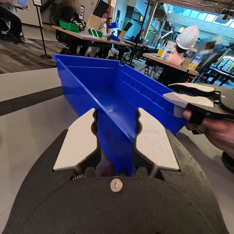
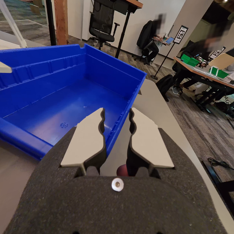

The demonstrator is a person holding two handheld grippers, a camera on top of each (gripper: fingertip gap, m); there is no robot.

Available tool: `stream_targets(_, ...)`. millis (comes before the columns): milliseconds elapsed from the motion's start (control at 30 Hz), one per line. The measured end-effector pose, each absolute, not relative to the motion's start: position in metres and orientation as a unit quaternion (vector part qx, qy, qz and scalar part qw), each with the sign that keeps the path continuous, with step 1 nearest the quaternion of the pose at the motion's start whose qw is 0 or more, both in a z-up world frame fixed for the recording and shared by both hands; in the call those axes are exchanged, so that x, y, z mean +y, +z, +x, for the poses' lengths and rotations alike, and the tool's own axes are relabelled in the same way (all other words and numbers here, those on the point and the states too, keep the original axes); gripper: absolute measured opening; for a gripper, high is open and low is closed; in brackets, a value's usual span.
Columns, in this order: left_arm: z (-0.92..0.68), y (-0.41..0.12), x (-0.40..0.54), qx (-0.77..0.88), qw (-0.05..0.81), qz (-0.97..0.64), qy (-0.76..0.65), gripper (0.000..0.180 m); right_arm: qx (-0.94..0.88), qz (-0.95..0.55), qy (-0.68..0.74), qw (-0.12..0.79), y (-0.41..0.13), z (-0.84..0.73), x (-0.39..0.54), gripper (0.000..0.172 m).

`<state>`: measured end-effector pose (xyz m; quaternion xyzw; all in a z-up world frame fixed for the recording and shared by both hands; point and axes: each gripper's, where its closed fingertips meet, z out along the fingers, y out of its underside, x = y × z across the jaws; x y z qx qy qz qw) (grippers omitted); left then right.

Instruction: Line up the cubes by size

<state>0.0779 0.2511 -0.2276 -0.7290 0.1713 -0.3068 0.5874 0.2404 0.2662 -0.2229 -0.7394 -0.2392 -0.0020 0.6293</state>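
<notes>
On the grey table (image 1: 31, 133) in front of you sits a blue bin (image 1: 107, 81), and both of your tools are gathered at its walls. Your left gripper (image 1: 116, 111) stands spread apart, its fingers straddling one long wall of the bin: one finger is outside that wall, the other over the bin's floor. Neither pad presses on the plastic; there is a clear gap on both sides of the wall, so nothing is pinched there.

Your right gripper (image 2: 117, 111) straddles the opposite long wall of the bin, its left finger over the inside, its right finger over the table just beside the bin. Its jaws are narrower than the left's but apart, and the pads show daylight on either side of the rim, so it grips nothing. From the left wrist view you can see the same right gripper reaching in over that wall, your hand (image 1: 215, 134) behind it.

The bin's floor, as far as it shows, is bare blue plastic. I cannot tell where the cubes are. A small dark red rounded shape (image 2: 122, 170) shows low between the right fingers, beside the bin; what it is, I cannot tell.
</notes>
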Motion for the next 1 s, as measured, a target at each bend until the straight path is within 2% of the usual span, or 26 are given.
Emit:
stream_targets(533,0.102,-0.223,0.276,0.141,0.583,-0.715,-0.360,0.061,-0.233,-0.722,-0.045,0.650,-0.220,0.269,0.346,0.013)
stream_targets(1000,0.119,-0.221,0.310,0.105,0.588,-0.710,-0.373,0.063,-0.212,-0.711,-0.054,0.668,-0.219,0.282,0.402,0.008)
